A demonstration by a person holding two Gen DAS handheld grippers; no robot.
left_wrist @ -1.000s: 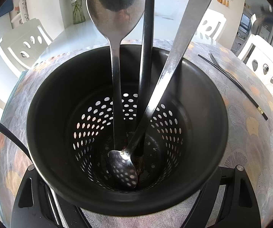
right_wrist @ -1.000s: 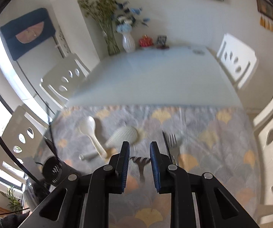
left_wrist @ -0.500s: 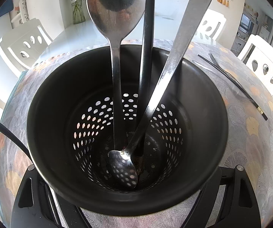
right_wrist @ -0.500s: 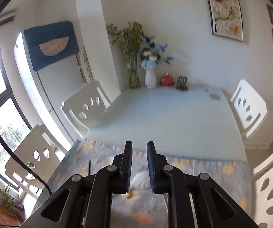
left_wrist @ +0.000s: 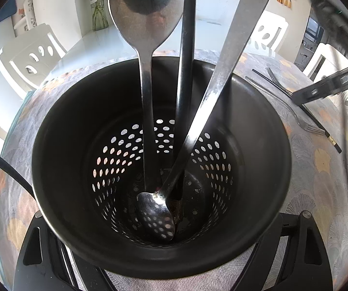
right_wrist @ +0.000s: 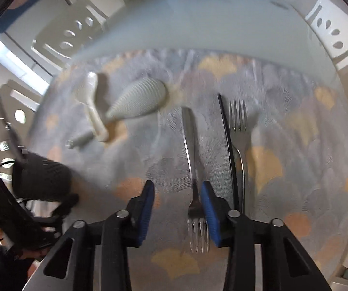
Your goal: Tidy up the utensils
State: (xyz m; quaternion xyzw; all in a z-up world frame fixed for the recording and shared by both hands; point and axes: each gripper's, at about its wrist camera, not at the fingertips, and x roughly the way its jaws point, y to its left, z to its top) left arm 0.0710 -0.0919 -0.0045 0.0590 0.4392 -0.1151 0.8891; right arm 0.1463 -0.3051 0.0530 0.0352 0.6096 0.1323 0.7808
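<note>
My left gripper (left_wrist: 171, 270) is shut on the black perforated utensil holder (left_wrist: 60, 169), which fills the left wrist view. The holder has two steel spoons (left_wrist: 147, 36) and a dark handle (left_wrist: 186, 48) standing in it. My right gripper (right_wrist: 177, 206) is open and empty, low over the patterned cloth. A steel fork (right_wrist: 193, 169) lies between its fingers, close to the right blue pad (right_wrist: 209, 208). A black chopstick (right_wrist: 227, 140) and a second fork (right_wrist: 239, 133) lie just right of it. The holder also shows at the left of the right wrist view (right_wrist: 40, 177).
A white rice paddle (right_wrist: 91, 104) and a ribbed white scoop (right_wrist: 137, 101) lie on the cloth at the far left. White chairs (right_wrist: 331, 31) ring the table. Beyond the cloth lies bare white tabletop (right_wrist: 198, 19) with a vase at its far end.
My right gripper has opened and dropped from looking across the room to hovering over the fork. It now shows at the right edge of the left wrist view. The left gripper and holder have not moved.
</note>
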